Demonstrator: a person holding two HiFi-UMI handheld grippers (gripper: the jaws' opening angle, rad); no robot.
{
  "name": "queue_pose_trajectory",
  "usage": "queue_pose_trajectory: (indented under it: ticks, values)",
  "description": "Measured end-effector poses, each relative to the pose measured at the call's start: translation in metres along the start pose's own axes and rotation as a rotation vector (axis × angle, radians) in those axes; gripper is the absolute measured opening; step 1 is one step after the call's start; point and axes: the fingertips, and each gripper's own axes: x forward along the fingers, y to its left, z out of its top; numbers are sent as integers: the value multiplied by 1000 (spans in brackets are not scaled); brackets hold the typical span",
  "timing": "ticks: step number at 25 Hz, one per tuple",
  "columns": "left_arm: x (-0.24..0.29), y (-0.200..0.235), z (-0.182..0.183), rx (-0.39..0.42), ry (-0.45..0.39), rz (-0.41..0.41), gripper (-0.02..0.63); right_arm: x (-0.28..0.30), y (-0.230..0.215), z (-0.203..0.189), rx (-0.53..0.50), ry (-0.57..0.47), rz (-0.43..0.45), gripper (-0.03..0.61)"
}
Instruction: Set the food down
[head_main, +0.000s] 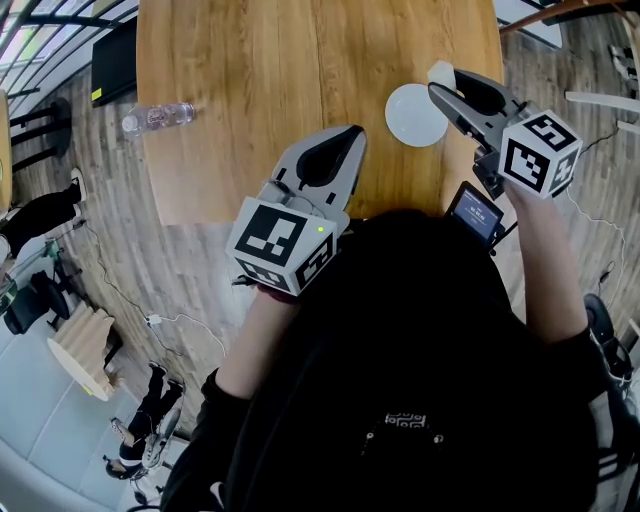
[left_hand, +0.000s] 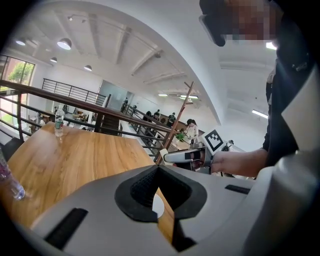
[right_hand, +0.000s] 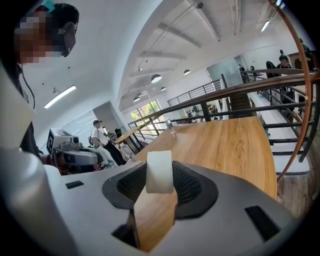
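A small white piece of food (right_hand: 160, 171) sits pinched between the pads of my right gripper (right_hand: 160, 176), which is shut on it. In the head view the right gripper (head_main: 446, 84) holds the food (head_main: 440, 72) just past the right rim of a round white plate (head_main: 415, 115) on the wooden table (head_main: 260, 80). My left gripper (head_main: 353, 134) hovers over the table's near edge, left of the plate. Its tips (left_hand: 159, 168) meet with nothing between them. A sliver of the plate (left_hand: 157, 205) shows through the gap below those tips.
A clear water bottle (head_main: 158, 117) lies near the table's left edge, and another bottle (left_hand: 59, 122) stands at the far end. A dark chair (head_main: 115, 60) and a metal railing (left_hand: 75, 105) flank the table. Cables run across the plank floor (head_main: 170, 260).
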Motion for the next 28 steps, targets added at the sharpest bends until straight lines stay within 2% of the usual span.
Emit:
queue_pose_trajectory:
  ticks: [12, 28]
  values:
    - [0, 8, -11, -24, 21, 33, -1, 28, -30, -37, 31, 81, -12, 172]
    - [-24, 16, -30, -69, 40, 108, 0, 56, -56, -89, 17, 214, -26, 172]
